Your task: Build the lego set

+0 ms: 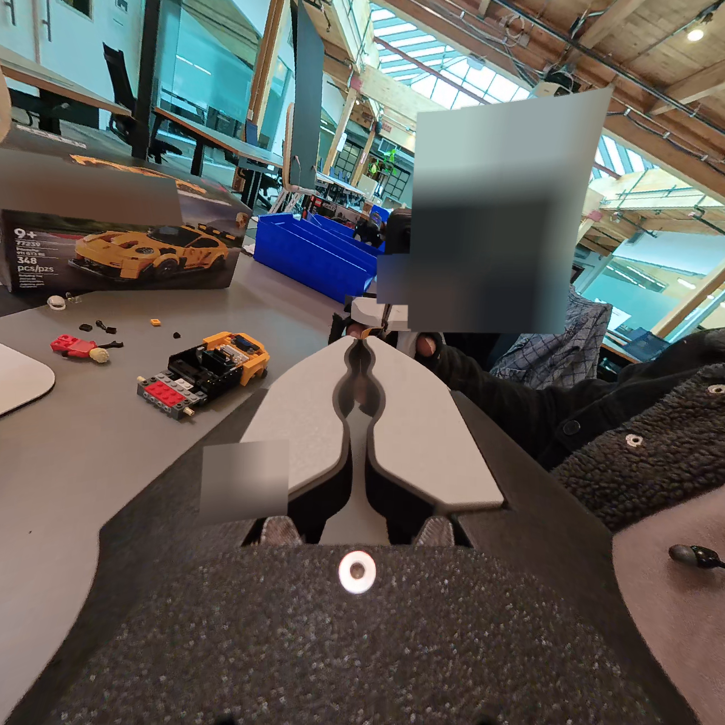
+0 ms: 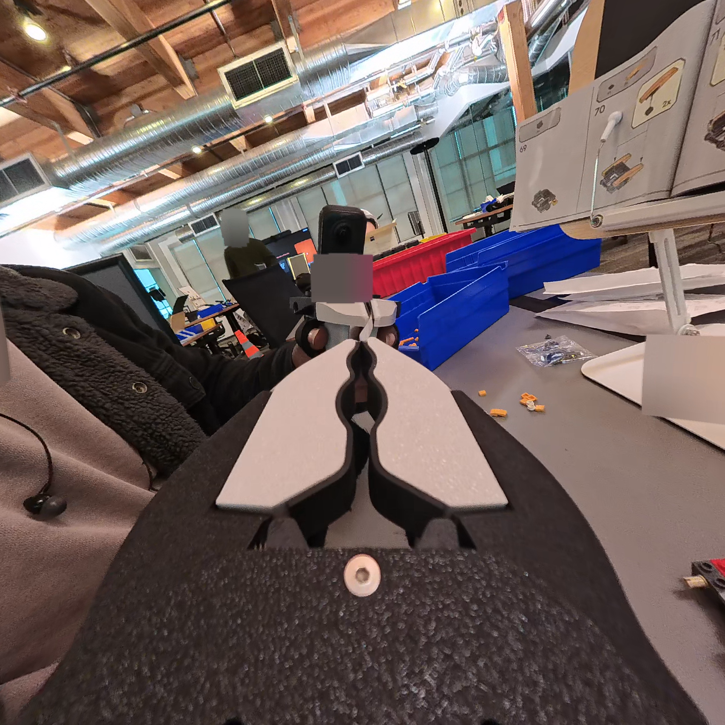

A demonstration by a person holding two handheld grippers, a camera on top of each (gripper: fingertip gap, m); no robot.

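Note:
My left gripper [image 1: 360, 342] and my right gripper [image 2: 363, 342] face each other tip to tip above the grey table [image 1: 117, 451]. Both are shut on one thin strip, one at each end. The strip looks yellow in the left wrist view [image 1: 365, 333] and white in the right wrist view [image 2: 367, 327]. The right gripper [image 1: 386, 317] shows just beyond my left fingertips, and the left gripper [image 2: 368, 310] shows just beyond my right fingertips. A partly built yellow and black lego car [image 1: 208, 372] with a red plate at its front lies on the table to the left.
A red minifigure [image 1: 78, 347], small loose pieces [image 1: 155, 322] and the set's box [image 1: 117, 247] lie at the left. Blue bins [image 1: 314, 255] stand behind. Orange pieces [image 2: 529, 402], a plastic bag [image 2: 553, 351], a white tray [image 2: 612, 372] and an instruction booklet [image 2: 588, 137] on a stand are at the right. There is about 4 cm between the tips of the two grippers. From either gripper's tips it is about 30 cm to the red minifigure [image 1: 78, 347].

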